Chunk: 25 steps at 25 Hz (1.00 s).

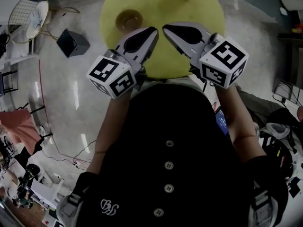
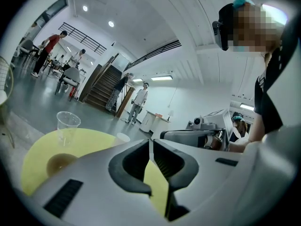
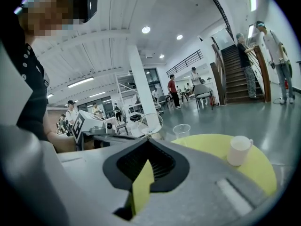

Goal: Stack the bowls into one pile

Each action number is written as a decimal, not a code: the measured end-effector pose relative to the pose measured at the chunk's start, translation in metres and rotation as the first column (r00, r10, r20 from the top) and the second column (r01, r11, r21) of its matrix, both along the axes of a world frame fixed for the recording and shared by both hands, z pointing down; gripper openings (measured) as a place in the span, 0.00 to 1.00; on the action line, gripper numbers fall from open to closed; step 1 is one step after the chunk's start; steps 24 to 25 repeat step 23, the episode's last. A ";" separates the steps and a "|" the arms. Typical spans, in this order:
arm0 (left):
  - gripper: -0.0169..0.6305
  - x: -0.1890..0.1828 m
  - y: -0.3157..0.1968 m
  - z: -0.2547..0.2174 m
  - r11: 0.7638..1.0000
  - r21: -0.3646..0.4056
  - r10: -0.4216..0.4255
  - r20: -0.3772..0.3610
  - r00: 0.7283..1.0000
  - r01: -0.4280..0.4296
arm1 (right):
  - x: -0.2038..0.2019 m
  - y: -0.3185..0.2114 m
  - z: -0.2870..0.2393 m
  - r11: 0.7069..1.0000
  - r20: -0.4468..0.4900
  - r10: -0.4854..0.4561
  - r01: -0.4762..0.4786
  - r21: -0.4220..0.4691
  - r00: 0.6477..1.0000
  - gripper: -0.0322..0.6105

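Head view: two grippers hover side by side over the near edge of the round yellow desk [image 1: 208, 13].
Left gripper [image 1: 152, 32] has its jaws pressed together, empty, and the right gripper [image 1: 166, 29] is closed on nothing too. An amber bowl [image 1: 129, 19] sits just ahead-left of the left gripper, a white mug [image 3: 239, 150] ahead-right of the right gripper, and a clear cup [image 2: 68, 126] beyond the bowl.

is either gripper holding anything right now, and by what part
Nothing is held: the left gripper and the right gripper both have their jaws shut and empty, over the round yellow table.
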<state>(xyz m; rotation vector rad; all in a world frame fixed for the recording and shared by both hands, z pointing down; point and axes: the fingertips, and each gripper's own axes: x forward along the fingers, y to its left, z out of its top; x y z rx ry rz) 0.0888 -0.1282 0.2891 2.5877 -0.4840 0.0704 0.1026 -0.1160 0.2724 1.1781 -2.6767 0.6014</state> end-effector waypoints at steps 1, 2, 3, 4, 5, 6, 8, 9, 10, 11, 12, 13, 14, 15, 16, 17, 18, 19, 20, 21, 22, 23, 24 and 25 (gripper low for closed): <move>0.08 0.000 -0.001 0.000 1.000 0.002 -0.003 -0.001 1.000 0.003 | -0.001 0.000 0.002 1.000 0.006 0.000 0.000 -0.004 1.000 0.06; 0.08 0.000 -0.002 0.000 1.000 0.003 -0.006 -0.001 1.000 0.006 | -0.002 -0.001 0.003 1.000 0.013 0.002 -0.002 -0.009 1.000 0.06; 0.08 0.001 -0.003 0.000 1.000 0.002 -0.008 -0.001 1.000 0.008 | -0.002 -0.002 0.005 1.000 0.021 0.006 -0.006 -0.013 1.000 0.06; 0.08 0.002 -0.004 0.002 1.000 -0.001 -0.012 0.000 1.000 0.012 | -0.001 -0.004 0.008 1.000 0.031 0.013 -0.013 -0.018 0.999 0.06; 0.08 0.003 -0.006 0.004 1.000 -0.006 -0.017 -0.001 1.000 0.017 | 0.001 -0.005 0.011 0.999 0.042 0.024 -0.023 -0.024 0.999 0.06; 0.08 0.004 -0.007 0.006 1.000 -0.011 -0.021 -0.002 1.000 0.021 | 0.003 -0.006 0.014 0.999 0.056 0.040 -0.038 -0.033 0.998 0.06; 0.08 0.006 -0.007 0.007 0.999 -0.016 -0.028 -0.005 1.000 0.028 | 0.009 -0.006 0.019 0.995 0.098 0.085 -0.080 -0.057 0.991 0.06; 0.08 0.006 -0.006 0.007 0.999 -0.016 -0.030 -0.003 1.000 0.030 | 0.011 -0.005 0.020 0.993 0.121 0.106 -0.098 -0.069 0.987 0.05; 0.08 0.005 -0.006 0.007 0.999 -0.016 -0.032 -0.001 0.999 0.032 | 0.012 -0.005 0.021 0.991 0.136 0.119 -0.109 -0.078 0.984 0.06; 0.08 0.005 -0.006 0.007 0.999 -0.018 -0.034 0.002 0.999 0.034 | 0.012 -0.005 0.022 0.990 0.142 0.124 -0.113 -0.085 0.982 0.06; 0.08 0.005 -0.007 0.007 0.999 -0.022 -0.034 0.005 0.999 0.034 | 0.012 -0.006 0.023 0.990 0.140 0.121 -0.110 -0.089 0.983 0.06; 0.08 0.005 -0.007 0.008 0.999 -0.027 -0.034 0.007 0.999 0.034 | 0.010 -0.006 0.024 0.991 0.134 0.113 -0.101 -0.092 0.985 0.06; 0.08 0.005 -0.008 0.010 0.999 -0.032 -0.033 0.009 0.999 0.034 | 0.008 -0.006 0.026 0.992 0.125 0.100 -0.089 -0.095 0.987 0.06; 0.08 0.004 -0.009 0.012 0.999 -0.035 -0.034 0.011 0.999 0.034 | 0.006 -0.006 0.028 0.992 0.117 0.089 -0.078 -0.095 0.989 0.06; 0.08 0.003 -0.010 0.014 0.999 -0.038 -0.036 0.015 0.999 0.036 | 0.005 -0.007 0.031 0.993 0.112 0.082 -0.071 -0.095 0.990 0.05; 0.08 0.003 -0.011 0.017 0.998 -0.039 -0.038 0.019 0.999 0.039 | 0.004 -0.008 0.032 0.993 0.112 0.080 -0.069 -0.095 0.990 0.06; 0.08 0.004 -0.013 0.019 0.998 -0.040 -0.040 0.024 0.999 0.040 | 0.004 -0.010 0.034 0.993 0.116 0.083 -0.073 -0.095 0.990 0.06; 0.08 0.005 -0.014 0.021 0.998 -0.040 -0.039 0.028 0.999 0.040 | 0.004 -0.012 0.035 0.992 0.122 0.091 -0.080 -0.095 0.988 0.06; 0.08 0.006 -0.014 0.022 0.999 -0.039 -0.036 0.031 0.999 0.037 | 0.005 -0.014 0.036 0.991 0.127 0.100 -0.088 -0.096 0.987 0.06; 0.08 0.007 -0.015 0.023 0.999 -0.038 -0.033 0.034 0.999 0.034 | 0.006 -0.014 0.036 0.991 0.131 0.108 -0.096 -0.097 0.985 0.06; 0.08 0.008 -0.014 0.023 0.999 -0.037 -0.030 0.036 0.999 0.031 | 0.006 -0.014 0.036 0.990 0.134 0.116 -0.103 -0.099 0.984 0.06; 0.08 0.009 -0.014 0.024 0.999 -0.037 -0.027 0.039 0.999 0.028 | 0.007 -0.014 0.036 0.989 0.137 0.122 -0.109 -0.101 0.983 0.06; 0.08 0.009 -0.014 0.024 0.999 -0.037 -0.027 0.039 0.999 0.028 | 0.007 -0.014 0.036 0.989 0.137 0.122 -0.109 -0.101 0.983 0.06; 0.08 0.009 -0.014 0.024 0.999 -0.037 -0.027 0.039 0.999 0.028 | 0.007 -0.014 0.036 0.989 0.137 0.122 -0.109 -0.101 0.983 0.06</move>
